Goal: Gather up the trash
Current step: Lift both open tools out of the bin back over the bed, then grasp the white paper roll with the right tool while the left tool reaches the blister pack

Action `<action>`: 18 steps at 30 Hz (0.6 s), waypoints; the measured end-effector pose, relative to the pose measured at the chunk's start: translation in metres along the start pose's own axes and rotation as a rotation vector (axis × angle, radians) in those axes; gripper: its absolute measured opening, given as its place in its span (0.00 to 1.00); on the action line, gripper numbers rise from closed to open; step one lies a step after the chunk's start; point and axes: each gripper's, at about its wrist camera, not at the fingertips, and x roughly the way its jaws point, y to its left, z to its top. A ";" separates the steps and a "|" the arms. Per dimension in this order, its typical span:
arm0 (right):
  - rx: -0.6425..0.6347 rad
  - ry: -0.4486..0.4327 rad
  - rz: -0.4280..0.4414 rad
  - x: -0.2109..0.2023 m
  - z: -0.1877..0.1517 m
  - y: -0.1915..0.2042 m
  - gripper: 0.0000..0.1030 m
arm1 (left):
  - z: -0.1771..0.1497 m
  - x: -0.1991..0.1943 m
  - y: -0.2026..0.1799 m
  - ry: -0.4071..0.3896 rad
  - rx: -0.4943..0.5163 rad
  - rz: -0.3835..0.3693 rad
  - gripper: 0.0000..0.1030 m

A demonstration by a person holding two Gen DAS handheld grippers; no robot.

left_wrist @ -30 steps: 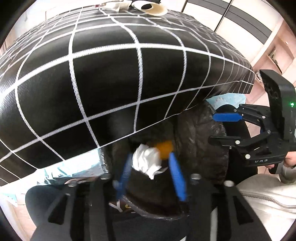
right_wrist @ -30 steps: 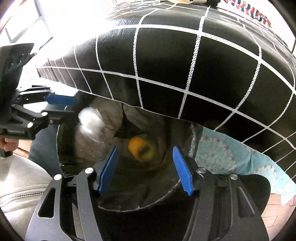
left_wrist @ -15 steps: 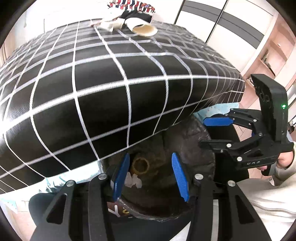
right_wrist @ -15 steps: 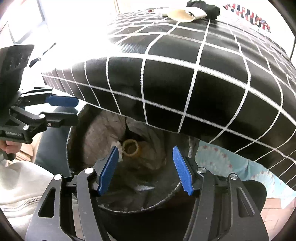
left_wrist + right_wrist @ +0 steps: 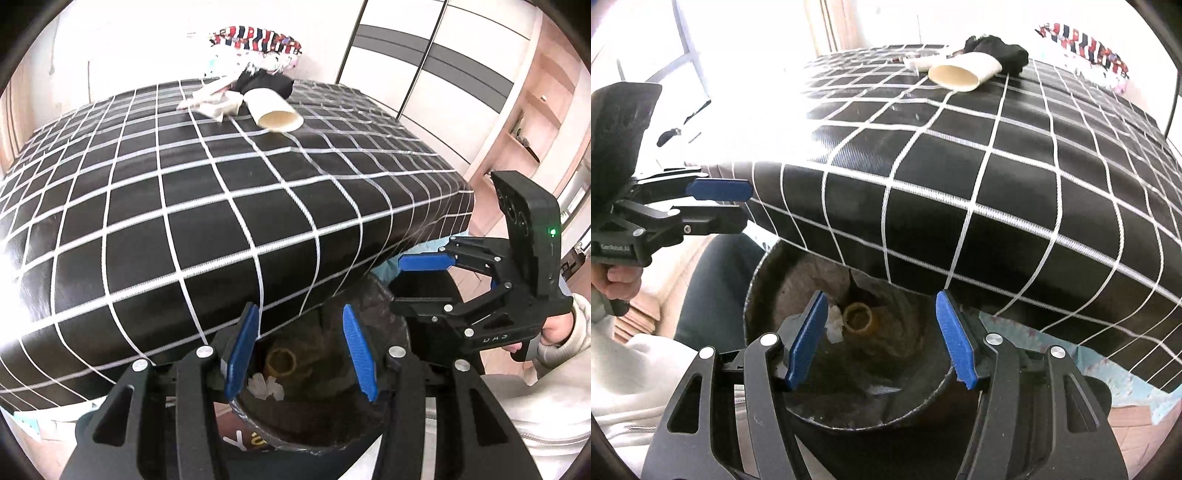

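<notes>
Both grippers above a black-lined trash bin (image 5: 391, 321) at the near edge of a black table cover with white grid lines (image 5: 207, 206). Left gripper (image 5: 301, 354) with jaws apart and nothing between the blue pads; right gripper (image 5: 881, 339) the same, jaws wide apart and empty. Inside the bin, seen in both views: a small yellowish ring-shaped piece (image 5: 282, 361) on the bottom and a crumpled white tissue (image 5: 266, 386) just beside it. In the right wrist view the same ring (image 5: 857, 318) and tissue (image 5: 834, 325), the tissue partly hidden behind the left blue pad. Far on the cover, a paper cup (image 5: 275, 110) on its side, open end toward the cameras, next to crumpled white paper (image 5: 216, 101) and a black cloth (image 5: 264, 83). Only in the left wrist view: the white paper clearly, a striped red, white and blue fabric (image 5: 255, 42) complete, wardrobe doors with grey bands (image 5: 461, 62), wooden shelves (image 5: 532, 122), and the right gripper from the side with a green light on its body. Only in the right wrist view: a bright window (image 5: 683, 48), the full round rim of the bin (image 5: 753, 280), a turquoise patterned cloth (image 5: 1071, 369) below the cover's edge, and the left gripper from the side, with the person's hand (image 5: 617, 277) around its handle. Paper cup (image 5: 960, 72) there also well apart from the bin.
</notes>
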 end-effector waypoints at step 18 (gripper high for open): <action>-0.058 -0.142 -0.028 -0.039 0.055 0.000 0.59 | 0.072 -0.033 0.020 -0.139 0.000 0.042 0.45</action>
